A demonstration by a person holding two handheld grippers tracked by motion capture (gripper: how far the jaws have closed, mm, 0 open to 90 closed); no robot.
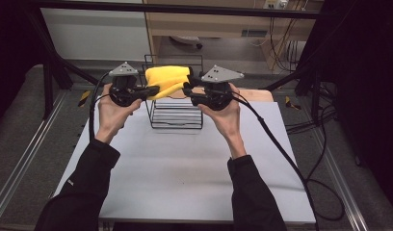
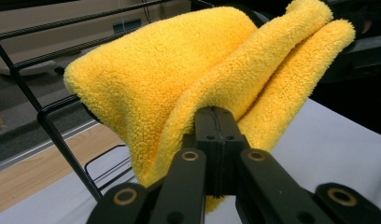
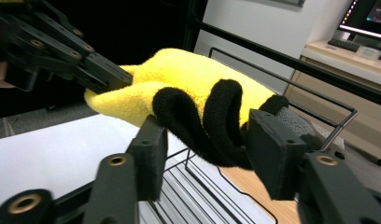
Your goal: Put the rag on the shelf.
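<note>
Work surface: white table (image 1: pixel 185 178) carrying one black wire rack (image 1: pixel 176 118).

The table top is a flat, pale rectangular sheet. The wire rack stands upright on it at the far edge, about midway across, its base rods resting directly on the surface. A light wooden board (image 1: pixel 259 95) lies at the far side of the table, beside and behind the rack. The near part of the top is bare.
</note>
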